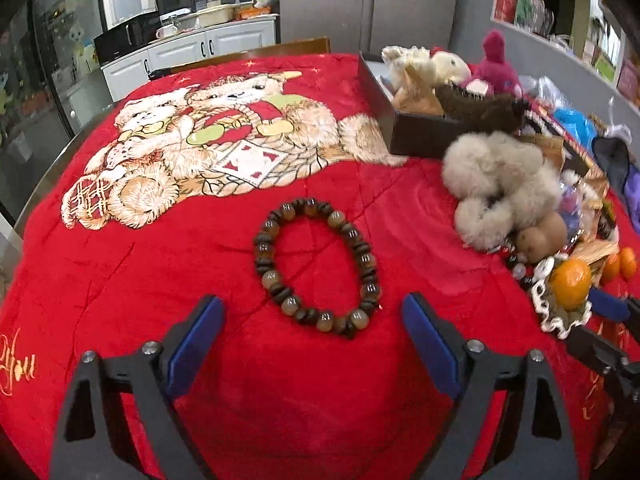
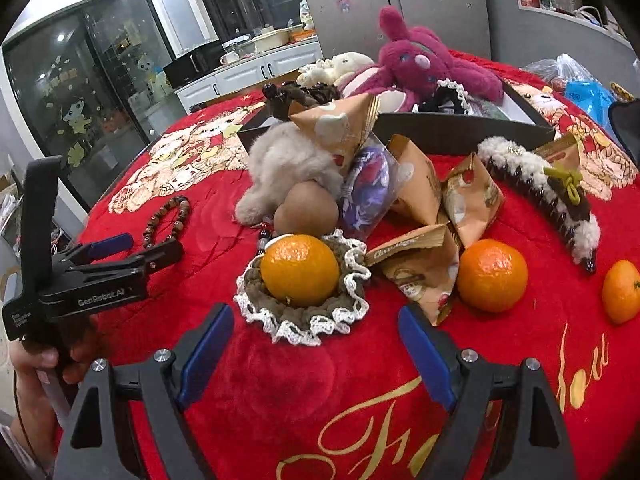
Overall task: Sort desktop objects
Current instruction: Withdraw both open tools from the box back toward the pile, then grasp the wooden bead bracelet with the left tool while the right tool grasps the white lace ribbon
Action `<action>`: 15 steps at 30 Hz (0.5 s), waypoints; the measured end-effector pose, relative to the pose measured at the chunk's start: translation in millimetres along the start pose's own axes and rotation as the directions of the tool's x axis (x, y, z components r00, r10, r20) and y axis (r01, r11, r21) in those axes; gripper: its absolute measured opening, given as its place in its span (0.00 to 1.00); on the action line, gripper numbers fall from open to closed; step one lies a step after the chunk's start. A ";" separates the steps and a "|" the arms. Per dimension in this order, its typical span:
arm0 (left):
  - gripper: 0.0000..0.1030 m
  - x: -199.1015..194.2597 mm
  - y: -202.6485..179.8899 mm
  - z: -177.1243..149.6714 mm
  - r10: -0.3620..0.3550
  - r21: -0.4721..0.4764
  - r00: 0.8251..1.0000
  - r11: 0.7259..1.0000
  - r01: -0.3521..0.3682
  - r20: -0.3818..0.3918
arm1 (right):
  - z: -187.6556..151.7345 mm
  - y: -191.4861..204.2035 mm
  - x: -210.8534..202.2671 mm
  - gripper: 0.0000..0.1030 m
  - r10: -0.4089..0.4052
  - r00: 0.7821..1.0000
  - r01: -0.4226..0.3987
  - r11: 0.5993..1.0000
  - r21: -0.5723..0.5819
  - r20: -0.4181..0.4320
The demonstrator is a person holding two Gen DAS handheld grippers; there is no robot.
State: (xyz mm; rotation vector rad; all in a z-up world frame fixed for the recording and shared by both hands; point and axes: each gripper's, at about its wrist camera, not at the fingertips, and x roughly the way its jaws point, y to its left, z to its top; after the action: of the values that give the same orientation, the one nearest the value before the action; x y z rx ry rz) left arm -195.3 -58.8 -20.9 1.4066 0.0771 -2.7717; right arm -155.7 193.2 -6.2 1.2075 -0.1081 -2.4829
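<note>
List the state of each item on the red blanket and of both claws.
Left claw: open, empty, just been closing.
Right claw: open, empty.
Bead bracelet: flat on the blanket, untouched.
Nearest orange: sitting on a lace-trimmed scrunchie.
Dark box: open, holding plush toys.

The right gripper (image 2: 316,344) hangs wide-jawed before an orange (image 2: 299,270) resting on a lace-edged scrunchie (image 2: 304,320). The left gripper (image 2: 132,246) sits near a bead bracelet (image 2: 168,220), seemingly apart from it.
</note>
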 end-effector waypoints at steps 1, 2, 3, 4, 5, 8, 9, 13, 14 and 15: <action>0.78 -0.6 1.0 -0.4 0.010 -0.004 1.000 1.000 -0.010 0.002 | 0.7 0.8 0.6 0.84 -0.001 1.000 0.001 1.000 -0.003 -0.002; 0.76 -1.4 1.3 -0.5 0.018 -0.007 1.000 1.000 -0.018 0.006 | 1.1 1.4 0.9 0.76 -0.002 1.000 0.002 1.000 -0.004 -0.001; 0.70 -2.4 1.5 -0.7 0.019 -0.007 1.000 1.000 -0.019 0.008 | 1.8 1.3 0.8 0.62 -0.005 1.000 0.005 1.000 -0.003 0.005; 0.63 -3.6 1.1 -0.8 0.016 -0.005 1.000 1.000 -0.016 0.013 | 2.7 0.4 1.2 0.56 -0.008 1.000 0.008 1.000 0.001 0.006; 0.59 -5.0 0.4 -1.0 0.018 -0.002 1.000 1.000 -0.018 0.019 | 3.3 -1.0 1.6 0.47 -0.009 1.000 0.009 1.000 0.008 0.007; 0.39 -8.0 1.1 -1.2 0.028 -0.006 0.999 1.000 -0.027 0.030 | 2.9 0.0 2.2 0.34 0.025 1.000 -0.025 1.000 0.001 0.002; 0.34 -8.1 2.4 -1.2 0.028 -0.011 0.999 1.000 -0.028 0.031 | 2.1 2.3 2.3 0.32 0.022 1.000 -0.022 1.000 -0.009 0.002; 0.11 -11.2 6.1 -2.6 0.021 -0.019 0.999 1.000 -0.021 0.038 | -0.2 7.8 -2.1 0.17 0.004 1.000 -0.004 1.000 -0.030 0.011; 0.11 -12.5 6.5 -2.9 0.014 -0.021 0.999 1.000 -0.013 0.041 | -0.3 7.9 -4.0 0.13 0.002 1.000 -0.001 1.000 -0.030 0.017; 0.11 -12.7 6.0 -3.4 0.010 -0.020 0.999 1.000 -0.009 0.041 | -0.5 8.6 -6.2 0.12 0.001 1.000 0.000 0.999 -0.033 0.022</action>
State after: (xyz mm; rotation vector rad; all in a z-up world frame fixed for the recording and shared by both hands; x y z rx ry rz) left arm -184.7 -64.4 -12.9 1.3408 0.0960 -2.7831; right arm -149.3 187.5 0.0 1.1665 -0.0726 -2.4878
